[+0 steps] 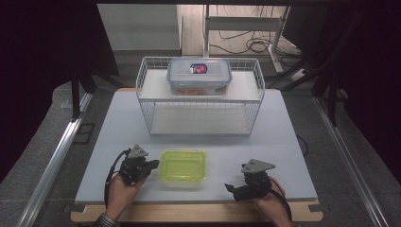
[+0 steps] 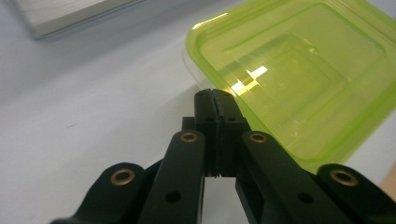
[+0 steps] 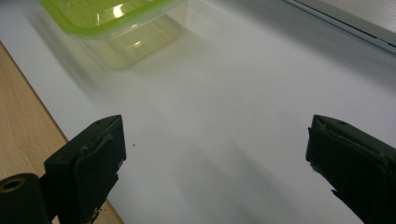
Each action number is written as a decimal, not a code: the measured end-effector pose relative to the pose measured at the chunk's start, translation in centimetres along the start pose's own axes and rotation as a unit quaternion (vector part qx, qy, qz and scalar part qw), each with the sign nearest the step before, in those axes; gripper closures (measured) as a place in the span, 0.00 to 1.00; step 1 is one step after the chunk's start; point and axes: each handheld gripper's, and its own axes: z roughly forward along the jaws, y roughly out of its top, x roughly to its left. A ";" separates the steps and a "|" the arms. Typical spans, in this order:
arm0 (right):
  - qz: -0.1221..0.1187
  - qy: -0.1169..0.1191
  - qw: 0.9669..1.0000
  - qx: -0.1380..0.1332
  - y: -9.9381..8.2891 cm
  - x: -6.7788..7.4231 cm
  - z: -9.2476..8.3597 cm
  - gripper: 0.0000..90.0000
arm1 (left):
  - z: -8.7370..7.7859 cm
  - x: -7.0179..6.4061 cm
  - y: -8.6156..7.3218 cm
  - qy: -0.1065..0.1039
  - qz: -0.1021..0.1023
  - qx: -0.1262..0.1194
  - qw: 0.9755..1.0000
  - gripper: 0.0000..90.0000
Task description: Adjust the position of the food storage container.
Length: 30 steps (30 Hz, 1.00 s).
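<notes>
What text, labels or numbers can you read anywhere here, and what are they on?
Nothing legible.
Round red and blue sticker on the lid of the clear container on the wire rack: too small and blurred to read.
Green-lidded container on the table: no markings visible.

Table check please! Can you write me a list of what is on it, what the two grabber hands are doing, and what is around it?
Surface: white table top, wooden edge at the near side.
Job's things: green-lidded box near the front, lid on; left gripper close beside its left edge.
Clutter: wire rack at the back, a clear lidded container on its top shelf.
Grippers: left gripper jaws shut, nothing between them; right gripper jaws wide open, holding nothing.
Cables: black cable from each gripper; loose wires on the floor behind.
Surroundings: metal rails, dark curtains.
</notes>
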 end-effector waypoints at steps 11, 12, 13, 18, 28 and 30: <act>0.015 0.004 1.000 -0.012 0.0 -0.5 -0.3 0.06 | 0.9 -2.8 0.6 -0.037 0.029 0.001 0.999 1.00; 0.015 0.004 1.000 -0.012 0.0 -0.5 -0.3 0.06 | 0.9 -2.8 0.6 -0.037 0.029 0.001 0.999 1.00; 0.018 0.004 1.000 -0.012 -0.1 -0.6 -0.3 0.06 | 1.0 -3.0 0.6 -0.039 0.032 0.002 0.999 0.99; 0.020 0.006 1.000 -0.012 -0.1 -0.7 -0.2 0.06 | 1.5 -4.2 0.9 -0.061 0.050 0.006 0.997 0.99; 0.021 0.011 1.000 -0.016 -0.2 -0.9 -0.3 0.06 | 1.5 -4.9 1.1 -0.054 0.073 0.011 0.996 0.89; 0.021 0.012 1.000 -0.017 -0.2 -0.9 -0.4 0.06 | 1.4 -4.6 1.0 -0.047 0.075 0.008 0.996 0.77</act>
